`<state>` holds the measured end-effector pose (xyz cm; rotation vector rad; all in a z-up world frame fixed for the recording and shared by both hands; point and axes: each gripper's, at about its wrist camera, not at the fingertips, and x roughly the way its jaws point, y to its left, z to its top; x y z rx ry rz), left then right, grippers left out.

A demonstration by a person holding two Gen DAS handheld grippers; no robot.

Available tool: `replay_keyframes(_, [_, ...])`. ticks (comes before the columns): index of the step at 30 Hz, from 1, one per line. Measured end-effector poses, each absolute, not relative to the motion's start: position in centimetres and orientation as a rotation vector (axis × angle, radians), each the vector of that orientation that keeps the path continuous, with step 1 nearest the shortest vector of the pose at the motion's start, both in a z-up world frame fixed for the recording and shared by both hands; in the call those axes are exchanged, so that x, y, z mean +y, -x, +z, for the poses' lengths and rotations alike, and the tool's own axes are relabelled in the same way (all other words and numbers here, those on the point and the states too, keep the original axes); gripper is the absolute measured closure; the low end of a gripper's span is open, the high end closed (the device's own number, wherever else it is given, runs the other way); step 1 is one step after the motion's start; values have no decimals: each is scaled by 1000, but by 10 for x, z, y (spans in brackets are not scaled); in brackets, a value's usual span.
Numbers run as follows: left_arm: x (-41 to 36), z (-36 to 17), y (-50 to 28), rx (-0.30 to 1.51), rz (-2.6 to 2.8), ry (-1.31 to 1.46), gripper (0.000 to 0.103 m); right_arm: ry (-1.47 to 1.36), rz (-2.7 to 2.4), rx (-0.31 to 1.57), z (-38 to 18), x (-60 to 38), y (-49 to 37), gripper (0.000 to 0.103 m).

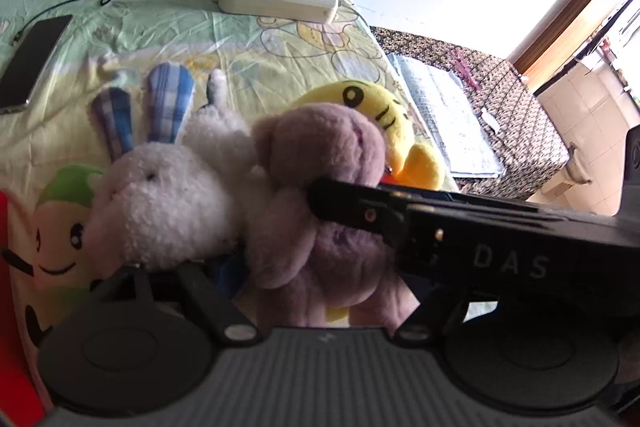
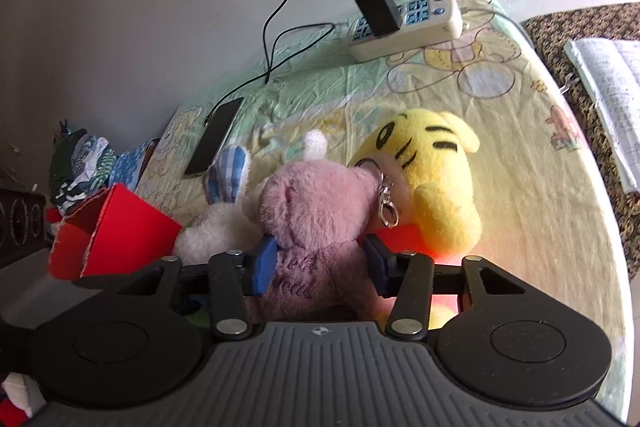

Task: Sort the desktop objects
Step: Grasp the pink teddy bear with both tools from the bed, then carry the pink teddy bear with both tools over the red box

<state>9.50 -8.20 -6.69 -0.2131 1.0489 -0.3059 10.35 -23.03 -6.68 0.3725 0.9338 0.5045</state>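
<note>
We find the right gripper (image 2: 320,263) clamped on the pink plush bear (image 2: 316,211) at the centre of the right wrist view, one blue pad (image 2: 265,265) pressed into each flank of the toy's body, which bears stitched lettering we cannot read. A metal keyring clasp (image 2: 387,205) hangs from the bear's head, against the yellow plush toy with black stripes (image 2: 436,179) lying just to its right in the frame. To the bear's left lies the white plush rabbit with blue checked ears (image 2: 218,223), touching it. An open red cardboard box (image 2: 116,239) stands at the left of the frame, beside the rabbit.

In the left wrist view the bear (image 1: 320,195) sits at the centre, the rabbit (image 1: 160,203) to its left, the yellow toy (image 1: 380,119) behind it at upper right. A black gripper finger (image 1: 400,211) of the right tool crosses from the right edge and presses the bear's side. Of the left gripper (image 1: 320,299) we see only the linkage at the bottom edge; the fingertips are hidden, so we cannot tell whether it is released or clenched.

All toys rest on a pale green cartoon-print cloth (image 2: 520,155). At the top of both views lie a white power strip with a black charger (image 2: 404,27); a black phone (image 2: 214,137) lies at centre left in the right wrist view.
</note>
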Motion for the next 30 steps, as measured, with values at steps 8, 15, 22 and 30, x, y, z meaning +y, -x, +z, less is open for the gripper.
replay_keyframes(8, [-85, -50, -70, 1021, -345, 188, 36, -468, 518, 976, -60, -239, -81, 57])
replay_keyframes(15, [-85, -19, -36, 948, -351, 167, 36, -459, 545, 914, -37, -237, -56, 57])
replay_keyframes(22, [-57, 26, -4, 820, -289, 164, 36, -444, 653, 827, -4, -208, -48, 57])
replay_keyframes(30, [16, 60, 18, 704, -168, 165, 36, -411, 786, 750, 23, -132, -51, 57])
